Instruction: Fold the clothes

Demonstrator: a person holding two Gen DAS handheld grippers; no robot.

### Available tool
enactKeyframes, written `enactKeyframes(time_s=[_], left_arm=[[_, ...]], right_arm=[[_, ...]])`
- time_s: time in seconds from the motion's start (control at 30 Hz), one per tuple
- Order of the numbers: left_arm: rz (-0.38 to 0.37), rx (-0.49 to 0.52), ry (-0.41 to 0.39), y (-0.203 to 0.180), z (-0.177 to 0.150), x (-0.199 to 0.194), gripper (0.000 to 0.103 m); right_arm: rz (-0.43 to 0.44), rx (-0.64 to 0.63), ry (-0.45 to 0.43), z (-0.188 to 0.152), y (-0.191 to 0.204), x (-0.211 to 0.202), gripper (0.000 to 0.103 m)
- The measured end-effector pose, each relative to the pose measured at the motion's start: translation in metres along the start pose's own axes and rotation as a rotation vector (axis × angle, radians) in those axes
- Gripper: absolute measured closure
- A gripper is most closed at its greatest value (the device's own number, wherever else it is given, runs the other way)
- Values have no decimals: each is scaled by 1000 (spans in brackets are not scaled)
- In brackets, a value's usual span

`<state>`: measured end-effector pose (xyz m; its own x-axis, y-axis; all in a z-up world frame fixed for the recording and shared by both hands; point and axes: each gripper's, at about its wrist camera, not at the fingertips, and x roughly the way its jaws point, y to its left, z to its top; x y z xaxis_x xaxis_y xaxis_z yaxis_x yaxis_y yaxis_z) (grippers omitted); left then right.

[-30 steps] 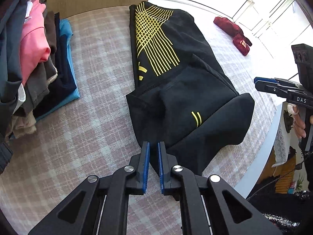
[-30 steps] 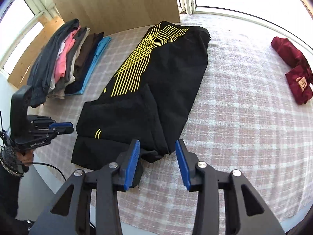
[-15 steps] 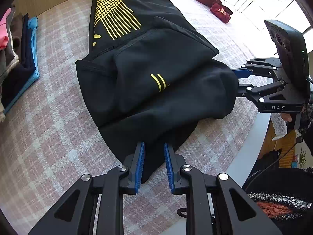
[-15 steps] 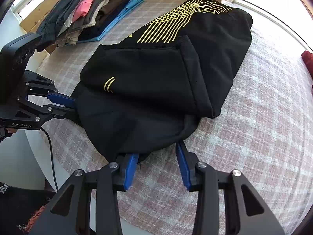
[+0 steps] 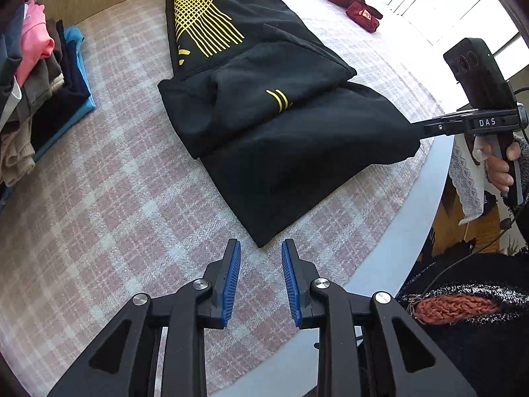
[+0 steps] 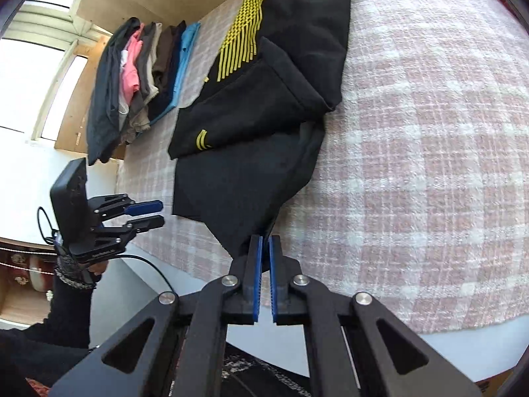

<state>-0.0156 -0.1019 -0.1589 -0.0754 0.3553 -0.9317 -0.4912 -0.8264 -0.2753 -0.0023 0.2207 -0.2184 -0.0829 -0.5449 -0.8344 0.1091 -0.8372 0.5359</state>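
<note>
A black garment with yellow stripes (image 5: 264, 106) lies partly folded on the plaid-covered table (image 5: 99, 215). My left gripper (image 5: 261, 244) hangs over the table's near edge with its jaws opening. The garment's near corner lies right at its tips, and the pads do not press on it. My right gripper (image 6: 265, 238) is shut on the other lower corner of the black garment (image 6: 251, 172), and the hem stretches away from it. In the left wrist view the right gripper (image 5: 420, 132) bites the cloth at the right. The left gripper (image 6: 157, 213) shows open beside the hem.
A stack of folded clothes (image 5: 39, 92) sits at the table's far left, also seen as the stack (image 6: 139, 79) in the right wrist view. A dark red garment (image 5: 350, 3) lies at the far right. The table's white rim (image 5: 413, 231) runs close by. A hand (image 5: 499, 165) holds the right gripper.
The right gripper's jaws have shut on the garment's corner. The left gripper's jaws have widened and drawn back, so the cloth's corner now lies at the tips.
</note>
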Motion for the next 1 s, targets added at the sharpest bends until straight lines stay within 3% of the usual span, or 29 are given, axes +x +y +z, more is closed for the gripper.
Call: enactKeyframes(time_s=[0.2,0.23,0.27,0.3,0.33,0.37,0.47,0.5,0.63,0.67,0.7,0.77,0.87,0.9,0.93,0.97,1.0], left_arm=[[-28,-43,-1,-6,15,13,64],[-21,-34,-2,-9,17,14,66],[-5,-15,-5,-13,19,14,66],[12,7,-2,-17,20,14,70],[25,24,3,-20,20,14,86],[28,26,5,-21,21,15,93],[-22,-2,3,-16,25,11,98],[-44,-13,-2,-14,26,8,98],[-97,-36,-17,-9,30,-4,99],[-108,-38,-25,-7,29,-12,99],[-119,-40,-33,-4,27,-20,99],[-142,-44,-49,0,24,-36,99],[-127,-41,-70,16,12,-67,99],[-115,-38,-51,25,7,-69,97],[-103,-36,-32,34,3,-70,95],[-90,-34,-13,43,-2,-72,97],[-76,-30,12,46,-5,-69,96]], right_arm=[[-57,20,18,-7,-1,13,96],[-74,19,9,-8,1,11,94],[-92,18,-1,-8,2,8,84],[-111,12,-19,-9,3,4,75],[-131,-2,-50,-11,6,-2,74],[-137,-19,-73,-15,9,-7,73],[-134,-102,-87,-22,20,-14,58],[-155,-153,-84,-22,26,-8,58],[-280,-338,-64,-21,45,20,61],[-282,-342,-34,-19,46,27,85],[-275,-326,-1,-17,45,30,98],[-197,-270,16,-14,42,21,98],[48,-120,-50,-6,34,-29,98],[78,-57,-67,-2,26,-42,91],[53,-17,-74,1,19,-48,82],[-3,-19,-70,1,16,-47,57],[-60,-21,-67,1,13,-45,52]])
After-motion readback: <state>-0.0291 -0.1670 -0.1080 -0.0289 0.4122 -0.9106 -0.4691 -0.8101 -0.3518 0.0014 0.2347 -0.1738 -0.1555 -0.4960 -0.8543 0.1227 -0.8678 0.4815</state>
